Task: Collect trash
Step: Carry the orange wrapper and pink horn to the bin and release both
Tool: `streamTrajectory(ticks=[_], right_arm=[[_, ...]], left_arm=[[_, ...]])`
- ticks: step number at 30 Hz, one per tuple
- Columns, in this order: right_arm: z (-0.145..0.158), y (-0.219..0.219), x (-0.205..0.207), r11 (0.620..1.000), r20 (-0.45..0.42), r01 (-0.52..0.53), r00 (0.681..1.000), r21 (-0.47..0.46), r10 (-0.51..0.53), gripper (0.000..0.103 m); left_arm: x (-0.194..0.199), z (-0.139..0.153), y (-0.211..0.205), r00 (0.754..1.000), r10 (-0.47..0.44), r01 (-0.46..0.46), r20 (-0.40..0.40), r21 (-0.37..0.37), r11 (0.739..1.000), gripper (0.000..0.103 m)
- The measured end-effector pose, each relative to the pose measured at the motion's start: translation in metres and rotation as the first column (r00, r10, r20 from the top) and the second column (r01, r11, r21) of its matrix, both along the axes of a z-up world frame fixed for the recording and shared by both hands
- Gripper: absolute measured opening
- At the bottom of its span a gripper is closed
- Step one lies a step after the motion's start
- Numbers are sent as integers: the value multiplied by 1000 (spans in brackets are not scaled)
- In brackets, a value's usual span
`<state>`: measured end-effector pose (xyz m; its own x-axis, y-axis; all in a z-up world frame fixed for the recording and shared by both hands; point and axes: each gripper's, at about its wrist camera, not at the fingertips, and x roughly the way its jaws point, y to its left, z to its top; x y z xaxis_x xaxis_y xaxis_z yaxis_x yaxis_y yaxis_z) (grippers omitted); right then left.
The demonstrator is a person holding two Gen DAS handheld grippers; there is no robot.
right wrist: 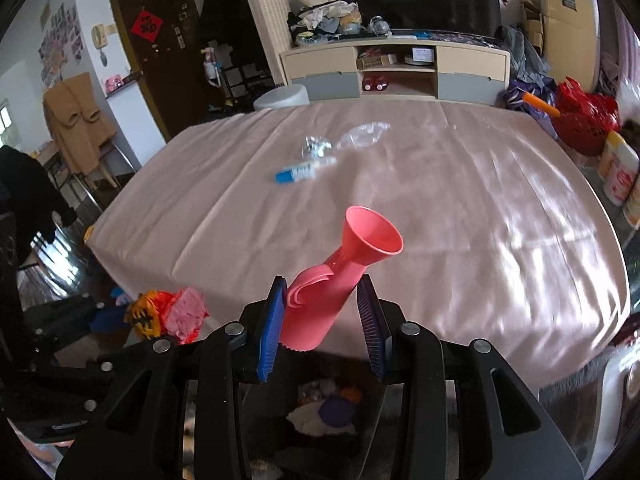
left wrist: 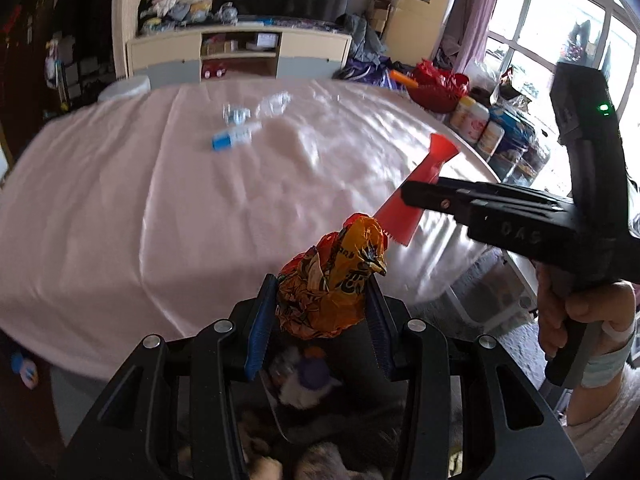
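Observation:
My left gripper (left wrist: pixel 320 316) is shut on a crumpled orange snack wrapper (left wrist: pixel 332 280), which also shows at the lower left of the right wrist view as an orange and pink wad, the wrapper (right wrist: pixel 168 314). My right gripper (right wrist: pixel 324 316) is shut on a pink plastic funnel-shaped piece (right wrist: pixel 348 264); from the left wrist view the same pink piece (left wrist: pixel 416 184) sticks out of that gripper's black fingers. Both hang over the near edge of the pink-covered table (right wrist: pixel 440 200). Below them is a dark bin with trash (right wrist: pixel 328 408). Further back lie a crushed clear bottle (right wrist: pixel 362 136), a blue-capped tube (right wrist: pixel 298 172) and a clear wrapper (right wrist: pixel 316 148).
A TV cabinet (right wrist: pixel 396 68) stands behind the table. A red basket (right wrist: pixel 580 128) and several jars (right wrist: pixel 618 172) sit at the right. A chair with a tan coat (right wrist: pixel 80 124) is at the left. A person's hand (left wrist: pixel 576 312) holds the right gripper's handle.

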<state>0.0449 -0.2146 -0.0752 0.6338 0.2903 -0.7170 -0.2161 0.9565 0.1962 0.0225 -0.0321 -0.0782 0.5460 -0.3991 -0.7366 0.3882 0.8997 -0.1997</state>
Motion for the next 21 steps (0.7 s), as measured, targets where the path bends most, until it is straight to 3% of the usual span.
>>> streamTrajectory(ticks=[13, 21], right_arm=[[-83, -9, -39, 998, -165, 52, 985, 19, -48, 38], [-132, -2, -46, 998, -280, 63, 958, 0, -61, 38]], left_arm=[[-24, -93, -7, 983, 35, -36, -180, -2, 999, 41], [-24, -133, -10, 968, 38, -23, -248, 63, 998, 42]])
